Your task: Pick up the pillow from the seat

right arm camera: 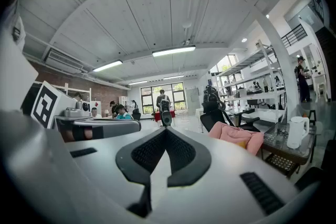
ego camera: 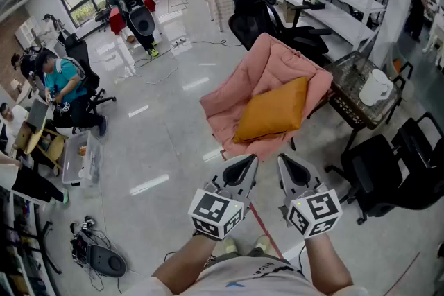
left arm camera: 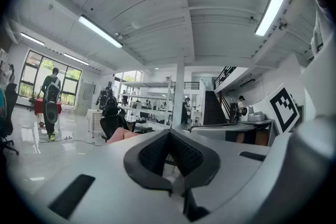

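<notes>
While my left claw (ego camera: pixel 248 163) and right claw (ego camera: pixel 286 163) hung side by side, jaws pressed together on nothing, the pillow (ego camera: pixel 272 112) lay on the seat (ego camera: pixel 263 66) ahead, well apart from both.

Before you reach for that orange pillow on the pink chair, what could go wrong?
The left gripper and right gripper are both shut; unopened, they would likely just shove the pillow. It rests on a loose pink cover, which the jaws might pinch too. A white jug stands on the side table close by; a wide swing could hit it.
</notes>
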Action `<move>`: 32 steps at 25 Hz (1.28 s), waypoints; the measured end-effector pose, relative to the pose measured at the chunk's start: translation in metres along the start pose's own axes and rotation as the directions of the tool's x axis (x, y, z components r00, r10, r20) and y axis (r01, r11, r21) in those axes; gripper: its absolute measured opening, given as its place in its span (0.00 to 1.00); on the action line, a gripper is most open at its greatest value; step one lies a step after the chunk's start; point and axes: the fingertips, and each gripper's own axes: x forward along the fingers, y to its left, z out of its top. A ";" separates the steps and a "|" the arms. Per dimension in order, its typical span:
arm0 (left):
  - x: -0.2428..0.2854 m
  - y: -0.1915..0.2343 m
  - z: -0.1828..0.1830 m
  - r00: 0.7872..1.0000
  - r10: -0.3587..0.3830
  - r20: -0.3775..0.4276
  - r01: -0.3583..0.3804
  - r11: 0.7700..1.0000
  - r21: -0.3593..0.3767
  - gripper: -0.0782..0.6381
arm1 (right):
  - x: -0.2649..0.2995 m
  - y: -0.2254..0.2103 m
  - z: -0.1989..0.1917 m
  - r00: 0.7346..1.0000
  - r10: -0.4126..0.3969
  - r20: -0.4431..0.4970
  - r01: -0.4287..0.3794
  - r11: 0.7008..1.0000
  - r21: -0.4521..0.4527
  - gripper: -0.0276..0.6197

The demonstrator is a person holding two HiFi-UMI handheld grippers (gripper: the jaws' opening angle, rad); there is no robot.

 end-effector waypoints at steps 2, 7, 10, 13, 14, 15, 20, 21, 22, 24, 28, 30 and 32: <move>0.002 0.000 -0.001 1.000 0.001 0.000 -0.001 1.000 0.001 0.12 | 0.001 -0.002 0.000 1.000 0.005 0.000 -0.005 1.000 -0.011 0.07; 0.007 -0.003 -0.001 1.000 0.001 0.000 -0.001 1.000 0.003 0.12 | 0.000 -0.005 0.000 1.000 0.005 -0.002 -0.005 1.000 -0.013 0.07; 0.008 -0.006 -0.002 1.000 0.000 -0.001 0.000 1.000 0.004 0.12 | -0.002 -0.005 -0.001 1.000 0.014 0.000 -0.014 1.000 -0.011 0.07; 0.007 -0.009 -0.003 1.000 -0.001 -0.004 0.001 1.000 0.003 0.12 | -0.005 -0.003 0.001 0.998 0.049 0.031 -0.050 0.998 0.035 0.07; 0.007 -0.009 -0.004 1.000 0.000 -0.003 0.000 1.000 0.003 0.12 | -0.005 -0.004 0.002 0.998 0.055 0.040 -0.057 0.997 0.056 0.07; 0.008 -0.008 -0.004 1.000 0.002 -0.001 -0.002 1.000 0.005 0.12 | -0.005 -0.006 0.002 0.997 0.058 0.044 -0.060 0.996 0.069 0.07; 0.016 -0.012 -0.012 1.000 0.023 -0.010 -0.023 1.000 0.018 0.12 | -0.006 -0.015 -0.007 0.998 0.056 0.015 -0.057 0.995 0.083 0.07; 0.017 -0.014 -0.015 1.000 0.024 -0.014 -0.024 1.000 0.020 0.12 | -0.007 -0.016 -0.009 0.998 0.054 0.011 -0.055 0.995 0.084 0.07; 0.018 -0.016 -0.017 1.000 0.025 -0.015 -0.025 0.999 0.023 0.12 | -0.009 -0.018 -0.011 0.999 0.053 0.008 -0.053 0.995 0.084 0.07; 0.022 -0.019 -0.018 0.999 0.030 -0.013 -0.030 0.999 0.028 0.12 | -0.010 -0.024 -0.013 0.999 0.051 0.006 -0.052 0.995 0.082 0.07; 0.032 -0.022 -0.020 0.999 0.051 -0.012 -0.050 0.998 0.032 0.12 | -0.011 -0.038 -0.014 0.999 0.052 0.000 -0.052 0.995 0.086 0.07; 0.036 -0.025 -0.024 0.998 0.057 -0.020 -0.056 0.998 0.032 0.12 | -0.012 -0.043 -0.017 0.999 0.052 -0.004 -0.051 0.994 0.092 0.07; 0.042 -0.027 -0.028 0.998 0.056 -0.028 -0.055 0.998 0.032 0.12 | -0.013 -0.049 -0.019 0.999 0.049 -0.008 -0.048 0.994 0.095 0.07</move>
